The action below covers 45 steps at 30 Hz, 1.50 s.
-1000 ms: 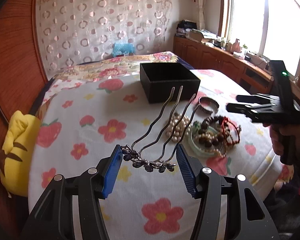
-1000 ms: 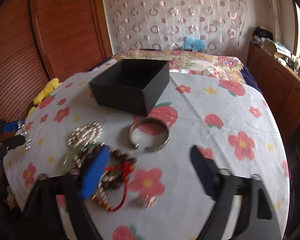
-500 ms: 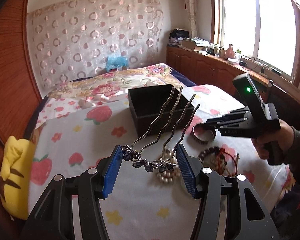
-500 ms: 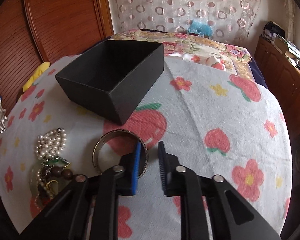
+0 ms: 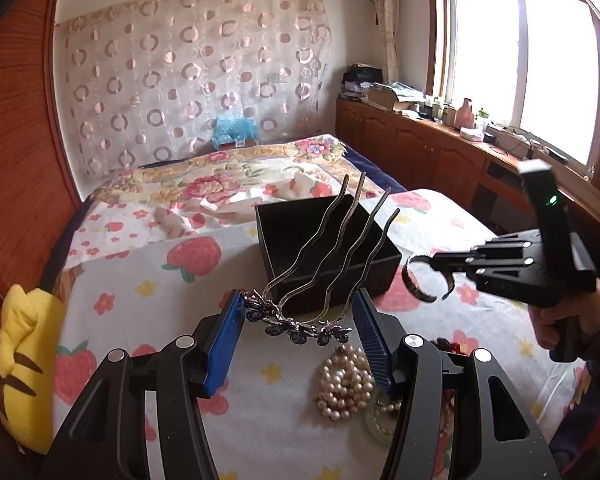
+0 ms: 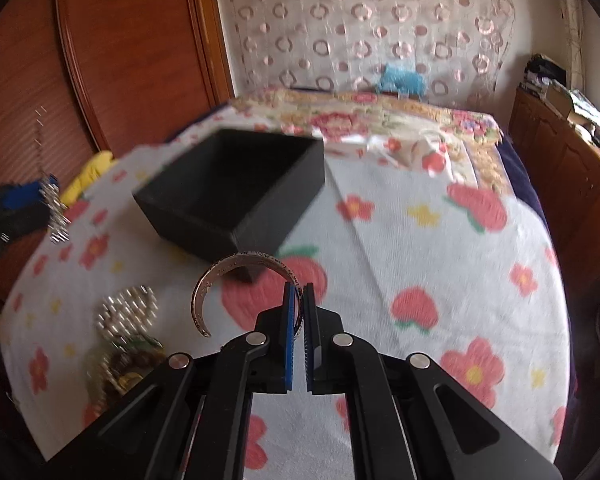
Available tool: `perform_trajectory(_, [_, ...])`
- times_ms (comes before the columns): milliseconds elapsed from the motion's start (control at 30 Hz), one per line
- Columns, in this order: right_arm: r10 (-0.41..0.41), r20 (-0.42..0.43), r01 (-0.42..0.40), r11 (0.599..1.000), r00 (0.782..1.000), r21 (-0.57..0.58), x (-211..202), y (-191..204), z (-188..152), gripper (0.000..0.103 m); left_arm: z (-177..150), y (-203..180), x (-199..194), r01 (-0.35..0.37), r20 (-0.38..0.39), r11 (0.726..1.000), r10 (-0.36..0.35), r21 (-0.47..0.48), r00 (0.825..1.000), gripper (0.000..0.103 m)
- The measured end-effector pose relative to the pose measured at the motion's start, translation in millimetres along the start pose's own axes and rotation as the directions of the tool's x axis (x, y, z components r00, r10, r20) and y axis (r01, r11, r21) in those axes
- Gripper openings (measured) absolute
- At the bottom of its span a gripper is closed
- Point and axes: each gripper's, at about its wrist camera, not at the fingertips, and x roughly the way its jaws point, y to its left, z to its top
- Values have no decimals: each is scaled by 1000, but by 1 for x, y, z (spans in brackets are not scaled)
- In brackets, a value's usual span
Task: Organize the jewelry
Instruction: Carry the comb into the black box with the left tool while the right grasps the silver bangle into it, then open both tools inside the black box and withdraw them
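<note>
My left gripper (image 5: pixel 298 322) is shut on a silver hair comb (image 5: pixel 324 260) with a jewelled top, prongs pointing up, held above the cloth just short of the open black box (image 5: pixel 296 224). My right gripper (image 6: pixel 299 294) is shut on a silver cuff bangle (image 6: pixel 236 264) and holds it in the air near the box's front corner (image 6: pixel 228 200); the bangle also shows in the left wrist view (image 5: pixel 424 280). A pearl bracelet (image 5: pixel 346 384) and a heap of bead bracelets (image 6: pixel 120 356) lie on the cloth.
The table has a white cloth with flowers and strawberries (image 6: pixel 420 240). A yellow plush toy (image 5: pixel 24 364) lies at the table's left edge. A bed (image 5: pixel 228 176) stands behind, wooden cabinets (image 5: pixel 420 148) along the window wall.
My right gripper has shut on the bangle and lifted it off the cloth. My left gripper has carried the comb forward, closer to the box.
</note>
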Motion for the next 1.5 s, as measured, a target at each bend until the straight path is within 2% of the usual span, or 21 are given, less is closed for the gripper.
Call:
perform_trajectory(133, [19,61,-18,1000,998,-9,-11,3,27,5,8,4,7,2,5,1000,-2,0,1000,53])
perform_trajectory(267, [30,88,-26,999,996,-39,-10,13,49,5,16,9,18,10,1,1000,-10,-4,1000,53])
perform_trajectory(467, [49,55,-45,996,997,-71,21,23,73,5,24,17,32,16,-6,1000,-16,-19,1000,53])
perform_trajectory(600, [70,13,-69,994,997,-87,43,28,75,9,27,21,42,20,-13,1000,-20,-23,1000,53])
perform_trajectory(767, [87,-1,-87,994,996,-73,55,25,76,9,36,20,55,26,-27,1000,-26,-14,999,53])
perform_trajectory(1067, [77,62,-75,997,995,-30,32,-1,72,13,43,1,85,44,-85,997,-39,57,996,53])
perform_trajectory(1300, [59,99,-58,998,993,-11,15,-16,61,13,51,-19,119,32,-176,987,-3,160,984,53])
perform_trajectory(1500, [67,117,-67,998,991,2,8,-24,53,13,52,-26,135,20,-226,979,27,203,974,53])
